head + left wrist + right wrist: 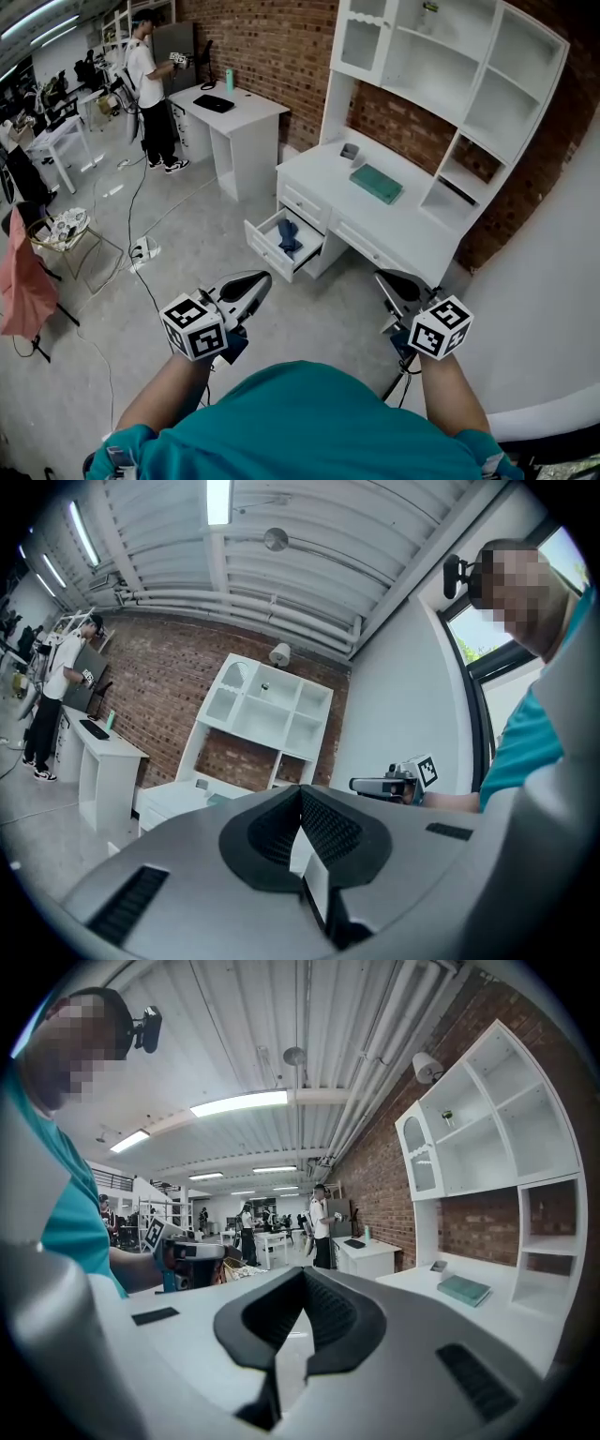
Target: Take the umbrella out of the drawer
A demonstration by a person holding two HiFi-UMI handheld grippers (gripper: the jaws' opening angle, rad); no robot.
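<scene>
Inside the open drawer [270, 253] lies a dark blue umbrella [288, 236]

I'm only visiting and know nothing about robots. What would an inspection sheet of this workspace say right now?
Surface: white desk under a shelf unit.
Job's things: drawer open, dark umbrella lying inside.
Clutter: teal book and small grey object on the desk.
Grippers: left gripper and right gripper shut, empty, well short of the drawer.
Cables: black cable and power strip on the floor.
Surroundings: brick wall; person beside a second desk.
</scene>
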